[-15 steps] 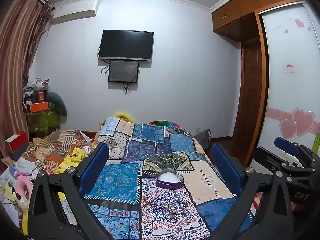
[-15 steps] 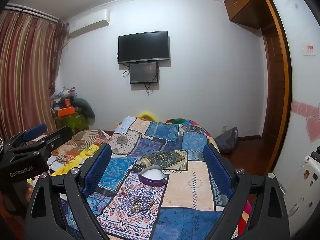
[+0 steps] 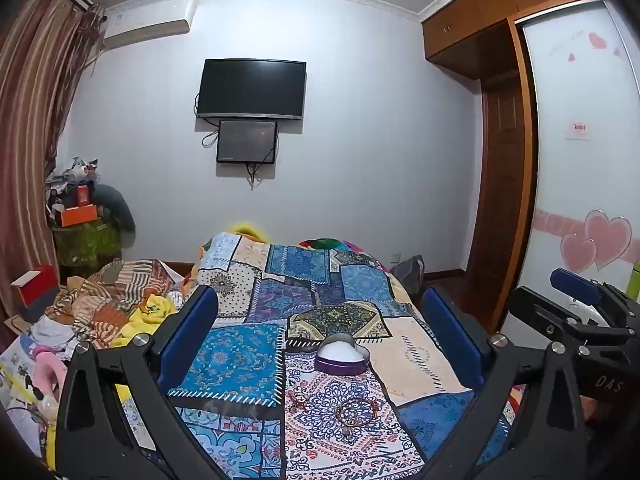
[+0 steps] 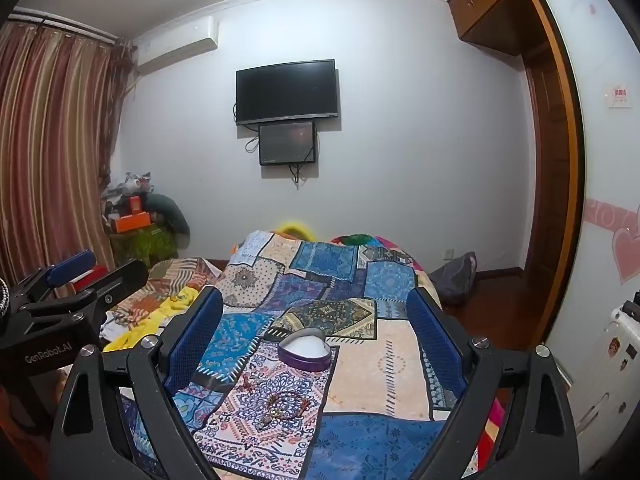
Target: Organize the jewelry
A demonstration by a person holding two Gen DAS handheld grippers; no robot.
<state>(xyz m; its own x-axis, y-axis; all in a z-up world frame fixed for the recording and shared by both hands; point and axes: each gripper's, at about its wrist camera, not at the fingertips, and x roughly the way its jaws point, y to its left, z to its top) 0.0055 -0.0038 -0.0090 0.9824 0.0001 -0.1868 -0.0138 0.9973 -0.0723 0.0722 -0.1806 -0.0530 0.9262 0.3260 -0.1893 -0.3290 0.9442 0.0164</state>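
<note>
Left gripper (image 3: pixel 320 332): jaws wide apart, nothing between them, held above the near end of the bed. Right gripper (image 4: pixel 316 328): same, spread wide and empty. Each unit shows at the edge of the other's view; they sit side by side.

Nearest task item: bracelet (image 3: pixel 357 409), a thin ring w/ beads or charms, lying flat on the patchwork quilt (image 3: pixel 236 364). Count: 1 clear ring. Just left of it a smaller piece (image 3: pixel 297 399), reddish, type too small to tell; poss. a further bit trailing below the bracelet in the right view, not confirmed. So 2 items sure, 3rd doubtful.

Handling, judged: bracelet is light, limp if strung, prob. slippery on the beads, and it lies flush on soft cloth, so fingertips will likely snag fabric. Best hold appears to be a pinch across one side of the ring, lifted slowly. The small piece needs a fine tip pinch and is easy to drop or lose in the pattern.

Beyond these: heart-shaped box (image 3: pixel 341 358), 1 off, purple wall, white lining, open top, no lid seen. Rigid, light, may skid or tip on the quilt if nudged; approx. the drop target.

Far: clothes pile (image 3: pixel 116 308) left of bed, TV (image 3: pixel 251 89) on wall, wardrobe (image 3: pixel 580 152) right
</note>
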